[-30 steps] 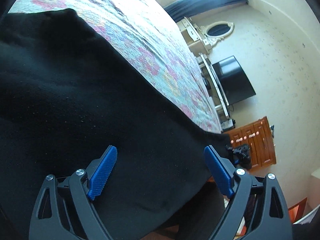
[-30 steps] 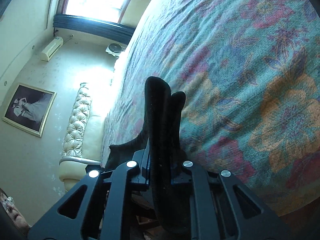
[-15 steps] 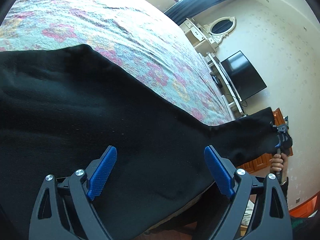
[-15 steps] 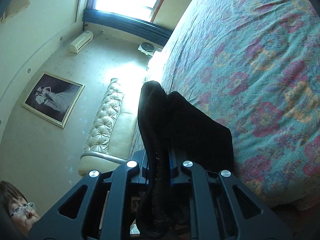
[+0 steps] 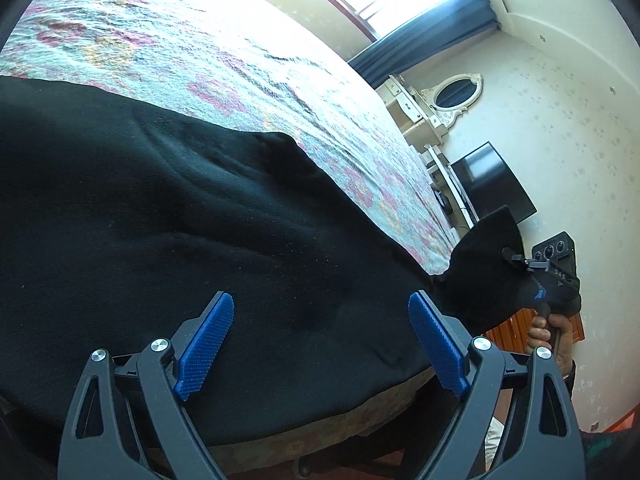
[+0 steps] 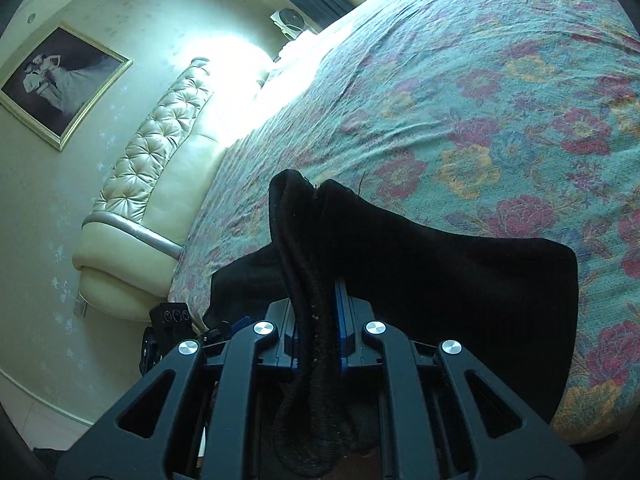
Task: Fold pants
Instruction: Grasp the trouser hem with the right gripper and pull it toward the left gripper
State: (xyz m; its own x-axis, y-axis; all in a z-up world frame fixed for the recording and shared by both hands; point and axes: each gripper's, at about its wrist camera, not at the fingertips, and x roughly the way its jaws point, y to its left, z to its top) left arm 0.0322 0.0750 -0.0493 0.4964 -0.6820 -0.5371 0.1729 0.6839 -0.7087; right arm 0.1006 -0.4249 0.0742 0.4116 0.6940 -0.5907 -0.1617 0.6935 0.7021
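- Right claw (image 6: 316,344) is clamped tight on a bunched-up end of the black pants (image 5: 160,240). You can see the thick rolled edge sticking up between the blue pads in the right wrist view.
- Left claw (image 5: 320,344) is wide open and holding nothing, hovering over the middle of the pants near the bed's edge.
- The pants are spread across the flowery bedspread (image 6: 480,100). Most of the fabric lies flat, and the end I've got pinched is lifted off the bed, over toward the TV (image 5: 492,184) side.
- My guess is this is the fold-over step: carry the pinched end across and lay it on the rest.
- To do it well I'd keep the lifted end high enough that it doesn't drag and bunch the layer underneath.
- I'd also put the open left claw down on the flat part as an anchor, so the whole thing doesn't slide off the edge while I pull.
- There's a crease running through the flat part. I'd want that smoothed out before the fold lands on it, or it'll get baked in.
- Line up the edges before letting go, not after.
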